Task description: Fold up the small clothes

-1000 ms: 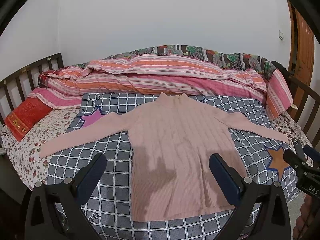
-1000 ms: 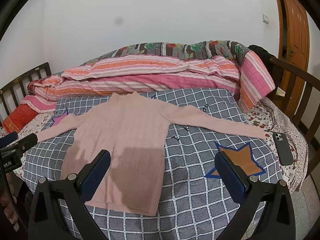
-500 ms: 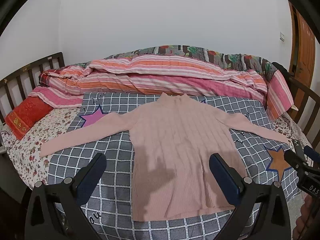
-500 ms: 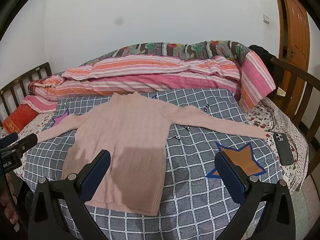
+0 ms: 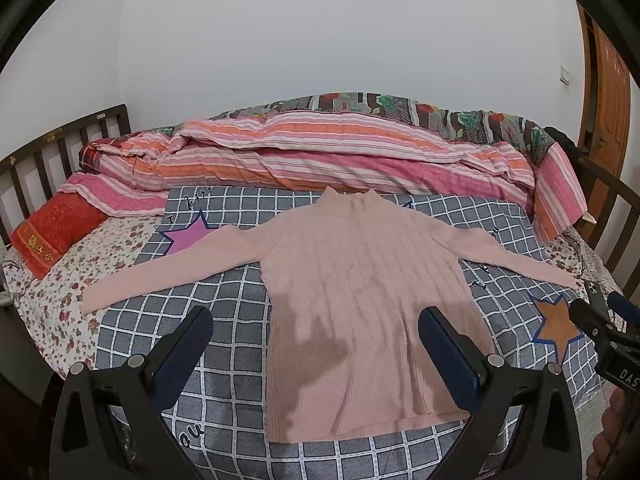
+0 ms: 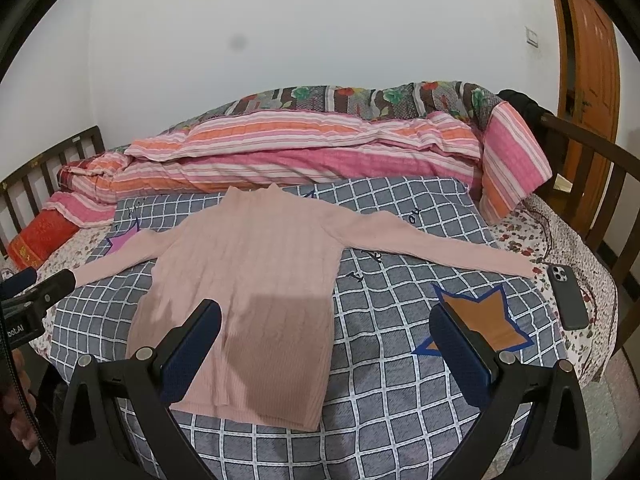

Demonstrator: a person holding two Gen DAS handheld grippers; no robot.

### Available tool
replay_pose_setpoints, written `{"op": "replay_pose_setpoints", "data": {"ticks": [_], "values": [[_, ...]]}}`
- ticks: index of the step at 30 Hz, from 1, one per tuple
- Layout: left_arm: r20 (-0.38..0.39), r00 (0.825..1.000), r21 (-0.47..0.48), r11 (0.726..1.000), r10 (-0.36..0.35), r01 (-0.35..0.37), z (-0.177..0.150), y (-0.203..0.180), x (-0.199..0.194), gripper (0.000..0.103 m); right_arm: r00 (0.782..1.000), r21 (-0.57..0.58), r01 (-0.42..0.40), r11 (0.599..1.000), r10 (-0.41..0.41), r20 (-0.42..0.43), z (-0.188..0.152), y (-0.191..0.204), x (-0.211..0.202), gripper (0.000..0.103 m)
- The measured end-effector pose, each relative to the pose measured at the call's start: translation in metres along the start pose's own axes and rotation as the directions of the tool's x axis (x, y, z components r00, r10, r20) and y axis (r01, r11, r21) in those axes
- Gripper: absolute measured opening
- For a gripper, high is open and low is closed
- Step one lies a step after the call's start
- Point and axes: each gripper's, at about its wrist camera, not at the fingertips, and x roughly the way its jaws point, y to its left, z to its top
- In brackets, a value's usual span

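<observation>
A pink ribbed long-sleeved sweater (image 5: 360, 300) lies flat on a grey checked sheet (image 5: 224, 320), collar toward the far side, both sleeves spread out. It also shows in the right wrist view (image 6: 248, 280). My left gripper (image 5: 316, 344) is open and empty, held above the sweater's lower left part. My right gripper (image 6: 328, 348) is open and empty, held above the sweater's lower right hem and the sheet. The right gripper's tip shows at the right edge of the left wrist view (image 5: 600, 328). The left gripper's tip shows at the left edge of the right wrist view (image 6: 36, 296).
A striped pink and orange quilt (image 5: 320, 156) is rolled along the far side. A red pillow (image 5: 52, 228) lies at far left. A dark phone (image 6: 568, 296) lies at the bed's right edge. Wooden bed rails (image 6: 600, 168) rise on both sides. A wooden door (image 6: 588, 60) stands at right.
Both grippers have drawn back very slightly and stayed open. The sweater has not moved.
</observation>
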Motion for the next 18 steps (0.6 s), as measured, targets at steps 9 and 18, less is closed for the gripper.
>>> {"op": "replay_pose_setpoints", "data": {"ticks": [9,18], "values": [[0.004,1.000,0.001,1.000,-0.006,0.006,0.0010,-0.0018,0.0000,0.103,1.000,0.008,-0.006,1.000,0.006,0.001,0.0008,-0.0010,-0.0015,0.103],[0.012,1.000,0.002,1.000,-0.014,0.014,0.0012,-0.0010,0.0006,0.103,1.000,0.010,-0.002,1.000,0.002,-0.001,0.0003,-0.0017,0.0004,0.103]]}}
